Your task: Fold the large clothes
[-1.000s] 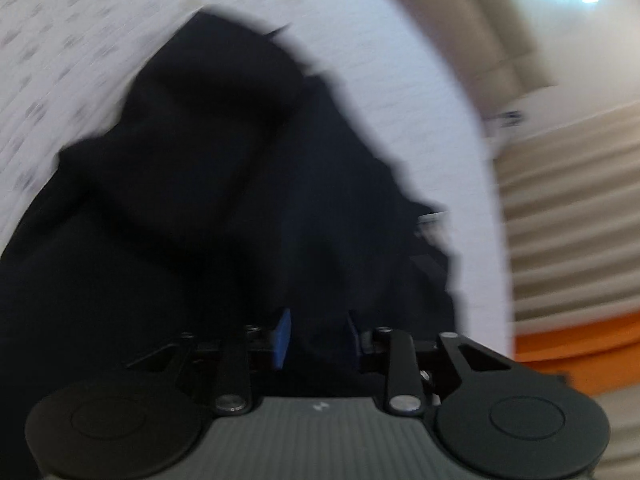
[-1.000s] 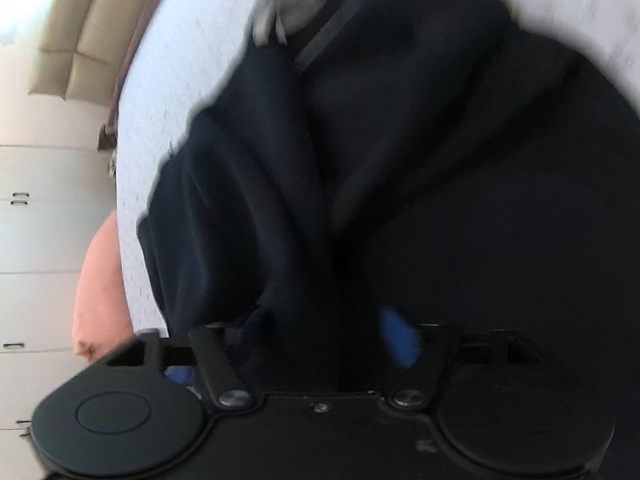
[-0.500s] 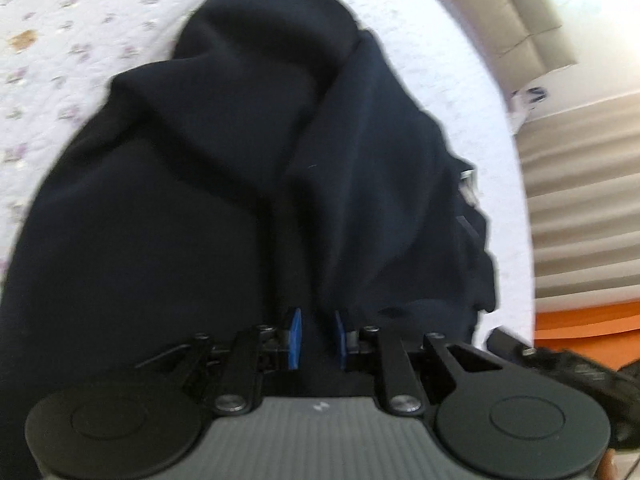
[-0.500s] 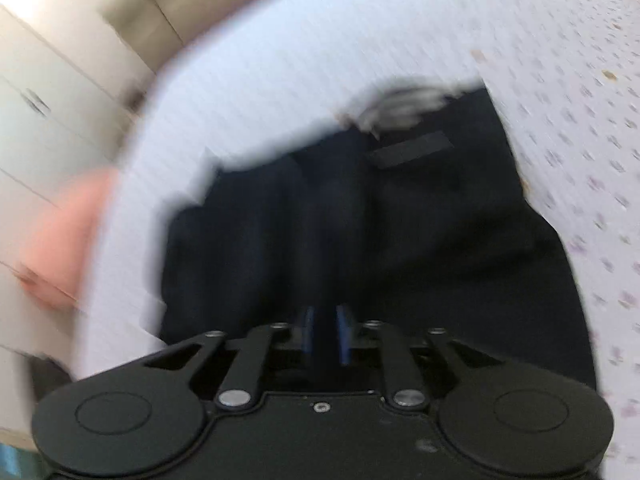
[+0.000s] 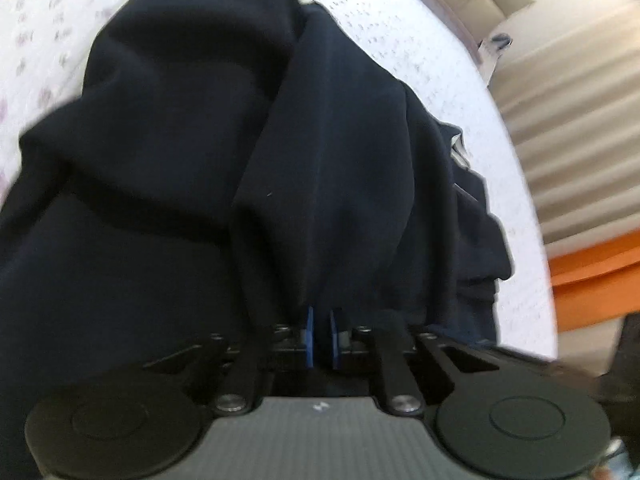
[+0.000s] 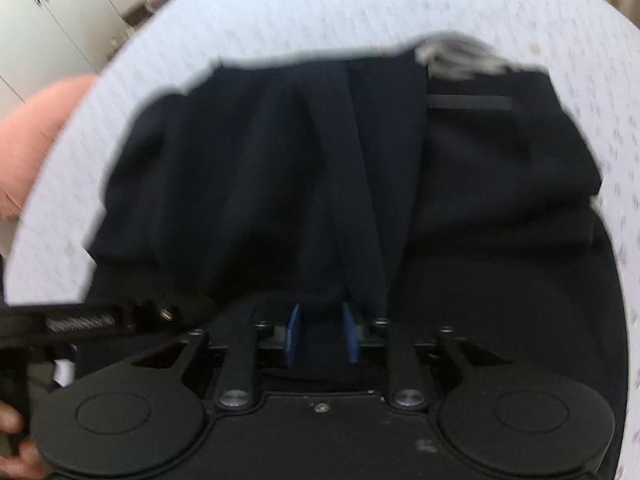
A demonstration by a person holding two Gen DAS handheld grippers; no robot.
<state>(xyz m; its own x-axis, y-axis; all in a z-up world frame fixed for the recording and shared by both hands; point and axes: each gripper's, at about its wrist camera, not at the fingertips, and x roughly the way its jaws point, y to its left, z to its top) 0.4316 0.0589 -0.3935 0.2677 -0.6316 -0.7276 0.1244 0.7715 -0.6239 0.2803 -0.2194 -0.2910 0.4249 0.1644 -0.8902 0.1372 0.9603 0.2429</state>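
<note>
Gripping dark garment (image 5: pixel 180 152) | left tongs (image 5: pixel 320 334) pinched | right tongs (image 6: pixel 322 334) clamping fold

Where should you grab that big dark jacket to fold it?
Probably by its near edge, coming from the front. The dark jacket lies bunched on the bedspread, and the left gripper and right gripper each pinch a fold there.

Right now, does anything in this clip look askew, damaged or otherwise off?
Nothing damaged or spilled. The dark garment lies bunched in loose ridges on the white patterned bedspread, not yet flat or squared. The left gripper and right gripper each pinch a fold of it. The right wrist view is motion-blurred.
</note>
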